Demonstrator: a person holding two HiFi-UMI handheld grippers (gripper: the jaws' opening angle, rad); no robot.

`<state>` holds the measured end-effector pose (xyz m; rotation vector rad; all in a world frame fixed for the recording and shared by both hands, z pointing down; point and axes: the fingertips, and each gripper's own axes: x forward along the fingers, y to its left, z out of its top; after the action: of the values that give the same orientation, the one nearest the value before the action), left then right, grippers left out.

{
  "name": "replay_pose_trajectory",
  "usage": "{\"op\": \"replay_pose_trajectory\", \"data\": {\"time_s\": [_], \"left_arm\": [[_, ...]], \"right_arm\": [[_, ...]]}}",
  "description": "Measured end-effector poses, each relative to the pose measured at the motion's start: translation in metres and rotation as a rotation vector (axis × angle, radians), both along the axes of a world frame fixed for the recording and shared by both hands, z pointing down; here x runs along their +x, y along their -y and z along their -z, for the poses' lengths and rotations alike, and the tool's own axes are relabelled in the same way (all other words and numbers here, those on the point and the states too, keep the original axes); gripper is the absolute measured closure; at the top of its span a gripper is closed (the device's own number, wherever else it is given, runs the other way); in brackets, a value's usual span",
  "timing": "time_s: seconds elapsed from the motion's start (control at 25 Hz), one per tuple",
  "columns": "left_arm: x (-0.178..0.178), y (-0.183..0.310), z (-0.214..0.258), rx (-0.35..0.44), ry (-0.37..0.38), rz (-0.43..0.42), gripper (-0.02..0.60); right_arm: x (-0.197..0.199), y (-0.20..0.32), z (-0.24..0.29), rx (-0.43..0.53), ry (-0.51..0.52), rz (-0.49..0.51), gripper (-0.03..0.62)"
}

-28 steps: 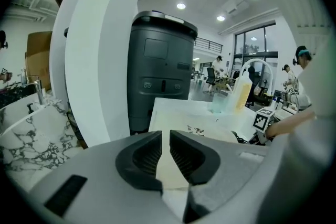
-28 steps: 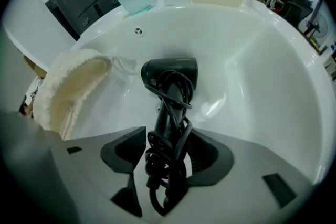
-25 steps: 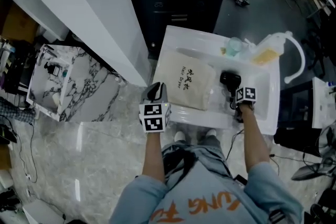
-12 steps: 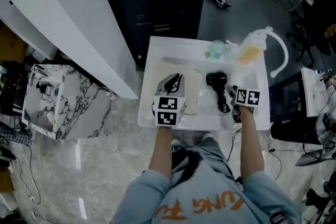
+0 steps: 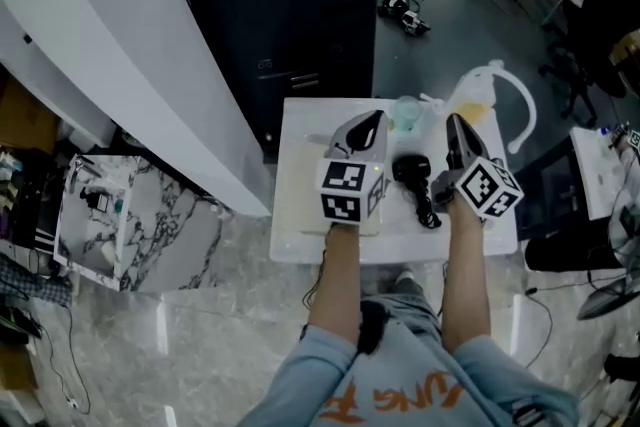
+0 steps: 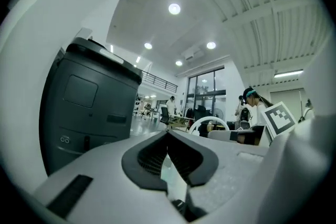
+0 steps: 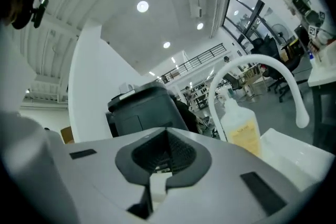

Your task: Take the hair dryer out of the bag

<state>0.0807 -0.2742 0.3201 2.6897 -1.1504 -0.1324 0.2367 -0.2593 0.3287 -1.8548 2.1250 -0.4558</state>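
Note:
The black hair dryer (image 5: 411, 169) lies on the white table (image 5: 300, 125) with its cord (image 5: 428, 208) coiled toward the near edge, outside the bag. The cream cloth bag (image 5: 310, 200) lies flat on the table and is mostly hidden under my left gripper (image 5: 374, 119). That gripper is raised above the table, pointing level, shut with nothing in it (image 6: 168, 135). My right gripper (image 5: 452, 123) hangs just right of the dryer, also lifted and level, shut and empty (image 7: 168, 132). Neither gripper touches the dryer.
At the table's far edge stand a bottle of yellow liquid (image 5: 478, 105) (image 7: 239, 128), a teal cup (image 5: 407, 112) and a white curved pipe (image 5: 522, 110) (image 7: 273, 68). A black cabinet (image 5: 290, 5) (image 6: 84, 113) rises behind. People work at desks (image 6: 252, 113) far off.
Both grippers have lifted off the table and tipped up to point level. The right gripper's jaws, open beside the dryer, have shut empty. The dryer stays on the table.

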Motion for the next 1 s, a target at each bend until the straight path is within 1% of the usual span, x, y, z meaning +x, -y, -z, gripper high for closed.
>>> {"op": "replay_pose_trajectory", "data": {"time_s": [0.08, 0.12, 0.24, 0.32, 0.4, 0.52, 0.64, 0.8, 0.88, 1.0], "left_arm": [[-0.007, -0.004, 0.008, 0.005, -0.015, 0.054, 0.578], [-0.011, -0.007, 0.008, 0.008, -0.009, 0.085, 0.58], [-0.017, -0.015, 0.004, 0.052, 0.08, 0.15, 0.58], [-0.023, -0.018, 0.005, 0.081, 0.106, 0.168, 0.58], [-0.028, -0.019, 0.009, 0.1, 0.1, 0.181, 0.58], [-0.036, -0.017, 0.015, 0.119, 0.084, 0.222, 0.58], [-0.044, -0.016, 0.018, 0.133, 0.084, 0.252, 0.58], [-0.054, -0.009, 0.007, 0.102, 0.145, 0.313, 0.58], [-0.056, -0.007, 0.001, 0.09, 0.144, 0.313, 0.58], [-0.054, -0.006, -0.004, 0.087, 0.14, 0.301, 0.58]], "right_arm": [[-0.011, -0.001, 0.017, 0.034, -0.014, 0.003, 0.597], [-0.017, -0.003, 0.023, 0.043, -0.046, 0.013, 0.597], [-0.039, -0.01, 0.031, 0.055, -0.206, 0.046, 0.595], [-0.048, -0.013, 0.031, 0.059, -0.297, 0.042, 0.595], [-0.055, -0.015, 0.034, 0.077, -0.368, 0.047, 0.595], [-0.067, -0.016, 0.042, 0.108, -0.465, 0.08, 0.595], [-0.074, -0.013, 0.041, 0.114, -0.495, 0.096, 0.595], [-0.074, -0.008, 0.037, 0.082, -0.518, 0.066, 0.595], [-0.073, -0.006, 0.034, 0.063, -0.537, 0.051, 0.595], [-0.074, -0.005, 0.034, 0.066, -0.541, 0.064, 0.595]]}}
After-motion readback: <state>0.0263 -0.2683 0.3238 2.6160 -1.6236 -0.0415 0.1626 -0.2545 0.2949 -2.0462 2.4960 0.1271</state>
